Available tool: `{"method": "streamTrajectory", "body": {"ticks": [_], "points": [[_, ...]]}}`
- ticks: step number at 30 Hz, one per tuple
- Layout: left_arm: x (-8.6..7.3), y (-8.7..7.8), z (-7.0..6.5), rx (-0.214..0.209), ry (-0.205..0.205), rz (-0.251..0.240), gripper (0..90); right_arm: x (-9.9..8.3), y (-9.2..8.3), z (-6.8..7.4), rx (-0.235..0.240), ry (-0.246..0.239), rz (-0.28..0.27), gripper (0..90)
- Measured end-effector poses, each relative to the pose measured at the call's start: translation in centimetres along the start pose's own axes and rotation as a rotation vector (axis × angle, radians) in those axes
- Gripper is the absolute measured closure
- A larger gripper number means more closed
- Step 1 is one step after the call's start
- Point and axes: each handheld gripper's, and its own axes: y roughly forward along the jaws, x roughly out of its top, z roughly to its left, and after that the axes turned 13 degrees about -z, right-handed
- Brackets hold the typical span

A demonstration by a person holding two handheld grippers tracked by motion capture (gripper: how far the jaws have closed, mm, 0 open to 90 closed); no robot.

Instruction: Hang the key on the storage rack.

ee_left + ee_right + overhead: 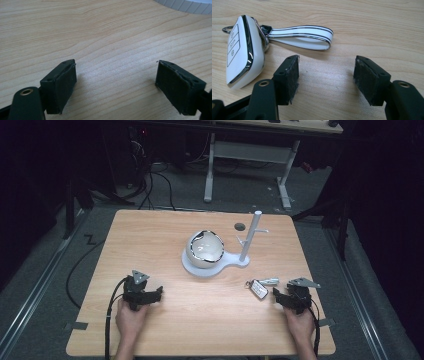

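Note:
A white car key fob [259, 289] with a white strap loop [269, 281] lies on the wooden table [165, 240], just left of my right gripper [281, 297]. In the right gripper view the key fob [240, 52] lies left of the left jaw and its strap loop [302, 36] stretches beyond the jaws. My right gripper [325, 77] stands open over bare wood. My left gripper [152, 295] rests at the front left, and in its own view my left gripper [116, 85] is open with only wood between the pads.
A white stand [212, 267] with a round base carries a white and silver ball-shaped object [205, 247] and an upright post with pegs [251, 237] at the table's middle. Its base edge [185, 5] shows far ahead of the left gripper. A round hole [240, 226] is near the back.

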Motion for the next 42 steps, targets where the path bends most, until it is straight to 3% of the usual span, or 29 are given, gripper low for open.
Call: {"method": "streamTrajectory", "body": {"ticks": [34, 36, 41, 42], "points": [[0.02, 0.0, 0.02, -0.001, 0.002, 0.002, 17.4, -0.04, -0.09, 0.06, 0.028, -0.011, -0.002, 40.2], [0.02, 0.0, 0.02, -0.001, 0.002, 0.002, 17.4, 0.06, -0.18, 0.04, 0.02, -0.015, 0.002, 48.9], [0.02, -0.01, 0.02, -0.001, 0.002, 0.003, 17.4, -0.05, -0.45, -0.17, 0.035, -0.017, -0.002, 53.7], [0.02, 0.0, 0.02, -0.001, 0.002, 0.002, 17.4, -0.18, -0.85, -0.25, 0.05, 0.004, -0.018, 54.8]]}}
